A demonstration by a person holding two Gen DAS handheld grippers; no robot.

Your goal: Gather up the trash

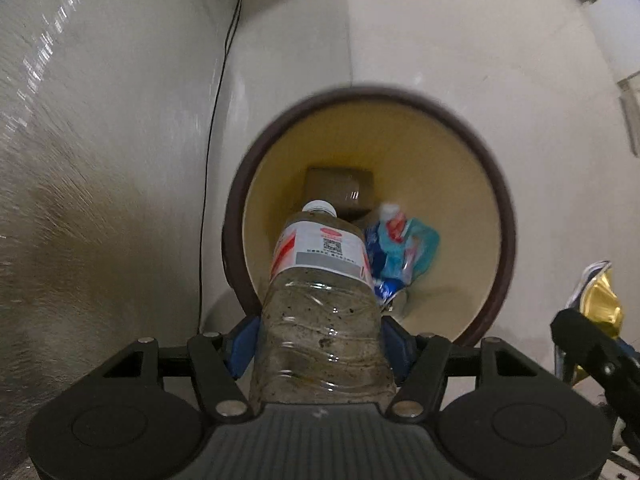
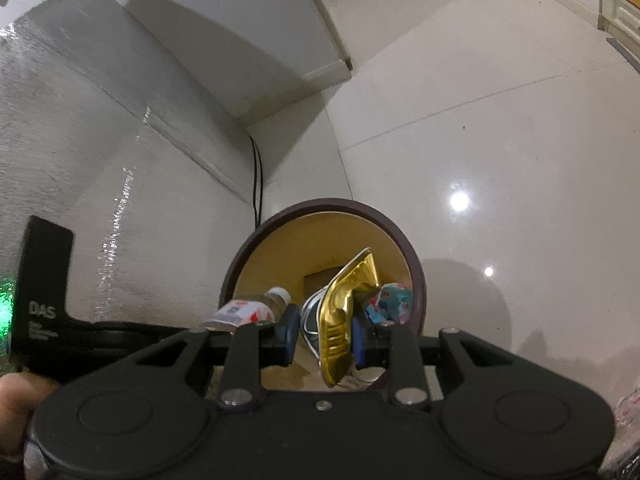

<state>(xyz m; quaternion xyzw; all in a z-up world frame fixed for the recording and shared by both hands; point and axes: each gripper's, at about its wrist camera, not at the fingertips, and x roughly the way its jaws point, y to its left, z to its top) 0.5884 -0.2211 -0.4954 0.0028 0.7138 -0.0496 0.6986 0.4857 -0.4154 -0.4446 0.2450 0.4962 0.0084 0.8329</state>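
Black two-finger gripper bodies fill the bottom of both wrist views, each poised over the round waste bin (image 1: pixel 505 216) with its dark brown rim and pale yellow interior, which stands on glossy cream floor tiles (image 2: pixel 500 128) beside a wall. Both grippers appear held above the bin's mouth so their loads can drop straight in. The left gripper (image 1: pixel 320 344) is clamped by its blue pads on a clear, grimy plastic bottle (image 1: pixel 320 320) with a red-and-white label and white cap, the cap aimed toward twelve o'clock into the bin. The right gripper (image 2: pixel 326 334) is closed on a crumpled gold foil wrapper (image 2: pixel 344 316) with a silvery inside, which stands on edge between the blue pads over the opening. Already inside lie a brown cardboard box (image 1: pixel 338 188) at twelve o'clock and a crushed blue, teal and red packet (image 1: pixel 400 252) at three o'clock of the bottle. A thin black cable (image 1: pixel 210 160) runs down the wall at ten o'clock of the bin. Releasing both items looks like the next step.
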